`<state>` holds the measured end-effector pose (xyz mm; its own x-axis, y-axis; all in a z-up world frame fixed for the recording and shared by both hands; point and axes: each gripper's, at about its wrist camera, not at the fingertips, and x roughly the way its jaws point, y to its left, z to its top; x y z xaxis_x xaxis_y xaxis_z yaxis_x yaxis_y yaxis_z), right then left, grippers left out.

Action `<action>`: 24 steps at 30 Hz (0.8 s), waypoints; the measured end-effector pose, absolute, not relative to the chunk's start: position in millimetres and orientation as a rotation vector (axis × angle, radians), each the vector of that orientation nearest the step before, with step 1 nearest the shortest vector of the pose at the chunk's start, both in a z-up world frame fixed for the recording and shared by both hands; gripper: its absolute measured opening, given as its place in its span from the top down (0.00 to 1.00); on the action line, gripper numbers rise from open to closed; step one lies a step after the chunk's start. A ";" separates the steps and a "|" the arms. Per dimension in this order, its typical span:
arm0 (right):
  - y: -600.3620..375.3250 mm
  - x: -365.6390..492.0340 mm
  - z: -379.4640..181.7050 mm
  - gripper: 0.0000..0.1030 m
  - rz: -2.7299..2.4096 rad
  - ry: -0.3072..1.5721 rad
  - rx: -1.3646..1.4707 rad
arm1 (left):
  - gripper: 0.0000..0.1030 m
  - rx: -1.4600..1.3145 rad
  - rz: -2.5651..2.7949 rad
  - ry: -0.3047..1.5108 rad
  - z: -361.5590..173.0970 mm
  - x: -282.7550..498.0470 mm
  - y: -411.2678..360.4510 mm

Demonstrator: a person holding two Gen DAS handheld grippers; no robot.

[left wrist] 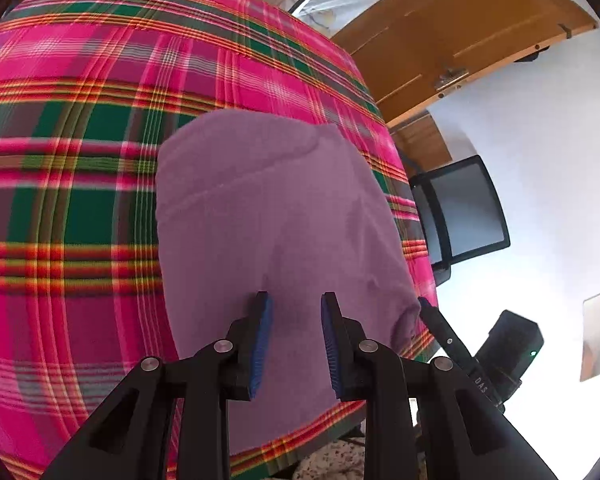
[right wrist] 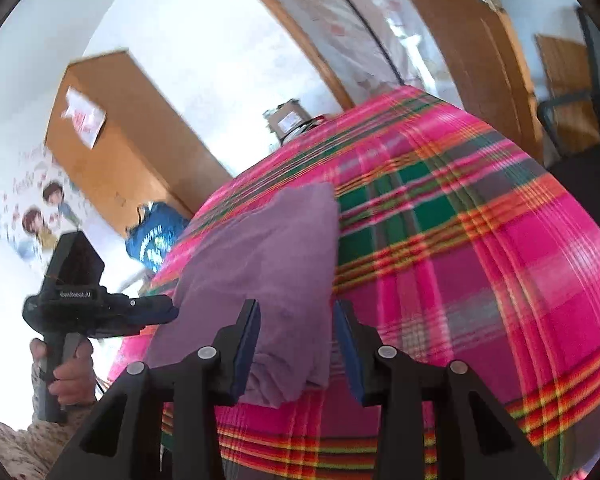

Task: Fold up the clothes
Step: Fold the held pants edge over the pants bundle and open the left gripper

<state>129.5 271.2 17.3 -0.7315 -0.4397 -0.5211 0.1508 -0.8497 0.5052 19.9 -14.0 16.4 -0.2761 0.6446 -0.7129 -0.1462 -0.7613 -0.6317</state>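
Observation:
A folded purple garment (left wrist: 268,216) lies on the pink plaid tablecloth (left wrist: 80,200), near the table's right edge. My left gripper (left wrist: 296,320) hovers over its near part with the blue pads apart and nothing pinched between them. At the garment's near right corner, the right gripper (left wrist: 428,308) reaches in. In the right wrist view, the right gripper (right wrist: 298,336) stands open around a fold of the purple garment (right wrist: 268,248); the pads do not press on it. A hand holds the left gripper (right wrist: 170,312) at the garment's left edge.
A blue printed garment (right wrist: 156,236) hangs off the table's far left side beside a wooden cabinet (right wrist: 132,140). A small box (right wrist: 288,120) stands at the far table edge. A black chair (left wrist: 460,208) and a wooden door (left wrist: 460,32) are beyond the right edge.

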 end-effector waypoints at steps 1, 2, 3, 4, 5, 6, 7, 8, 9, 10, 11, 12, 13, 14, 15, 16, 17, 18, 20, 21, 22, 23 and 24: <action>264.3 129.0 18.7 0.56 -2.583 -0.579 0.940 | 0.75 -1.474 2.074 -0.612 15.4 22.5 -12.9; 257.9 128.9 18.0 0.52 -2.585 -0.530 0.953 | 0.75 -1.473 2.074 -0.604 14.8 25.3 -12.3; 249.5 128.2 17.0 0.51 -2.609 -0.452 0.977 | 0.75 -1.471 2.075 -0.598 14.4 28.1 -11.8; 240.9 127.4 15.8 0.50 -2.634 -0.368 1.002 | 0.75 -1.469 2.076 -0.592 13.7 31.5 -12.1; 232.2 126.6 14.7 0.50 -2.656 -0.283 1.027 | 0.75 -1.468 2.077 -0.587 13.0 34.6 -11.8; 226.5 129.1 13.6 0.50 -2.680 -0.213 1.037 | 0.75 -1.467 2.076 -0.582 12.1 37.3 -11.9; 221.2 132.1 12.5 0.50 -2.704 -0.143 1.045 | 0.75 -1.466 2.073 -0.579 11.0 39.7 -12.2; 218.4 134.3 11.5 0.50 -2.719 -0.095 1.049 | 0.75 -1.465 2.069 -0.576 9.8 42.1 -12.4; 217.7 138.3 11.6 0.50 -2.724 -0.072 1.053 | 0.75 -1.465 2.065 -0.573 8.6 44.5 -12.7; 221.0 141.7 11.4 0.50 -2.730 -0.083 1.061 | 0.75 -1.463 2.060 -0.579 7.0 46.4 -13.4; 224.8 145.0 11.0 0.50 -2.736 -0.098 1.071 | 0.75 -1.461 2.056 -0.591 5.9 48.4 -14.4; 230.3 144.9 9.9 0.50 -2.736 -0.132 1.084 | 0.75 -1.458 2.049 -0.605 4.4 50.3 -15.4; 236.0 144.3 8.6 0.50 -2.734 -0.168 1.097 | 0.75 -1.459 2.037 -0.612 2.3 52.4 -15.1; 241.7 143.6 7.3 0.50 -2.733 -0.205 1.110 | 0.75 -1.462 2.025 -0.609 0.7 54.0 -12.6; 245.9 144.2 5.8 0.50 -2.734 -0.228 1.121 | 0.75 -1.467 2.013 -0.603 -0.7 55.4 -9.4; 249.8 144.9 4.3 0.50 -2.735 -0.250 1.131 | 0.75 -1.471 2.002 -0.602 -2.6 57.2 -7.6; 251.0 145.4 3.7 0.50 -2.740 -0.262 1.137 | 0.75 -1.476 1.991 -0.603 -4.4 59.4 -6.0; 253.2 147.0 3.8 0.50 -2.744 -0.272 1.144 | 0.75 -1.484 1.976 -0.609 -6.9 61.1 -4.6; 256.8 144.7 2.9 0.50 -2.741 -0.291 1.162 | 0.75 -1.500 1.949 -0.613 -12.2 64.3 -1.8; 258.2 145.0 2.5 0.50 -2.743 -0.298 1.168 | 0.75 -1.507 1.939 -0.605 -14.6 66.0 -0.3; 259.2 145.2 2.6 0.50 -2.745 -0.300 1.176 | 0.75 -1.511 1.933 -0.595 -16.2 67.5 0.7; 259.8 143.5 2.3 0.50 -2.748 -0.301 1.184 | 0.75 -1.512 1.930 -0.592 -16.9 69.0 1.3; 260.6 142.9 2.9 0.50 -2.757 -0.294 1.195 | 0.75 -1.511 1.927 -0.593 -17.2 69.8 1.2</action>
<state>142.9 260.6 2.9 -0.6804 -0.1880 -0.7083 0.0343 -0.9737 0.2254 69.8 1.2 -17.2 -0.1609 0.7016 -0.6942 -0.1895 -0.7122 -0.6759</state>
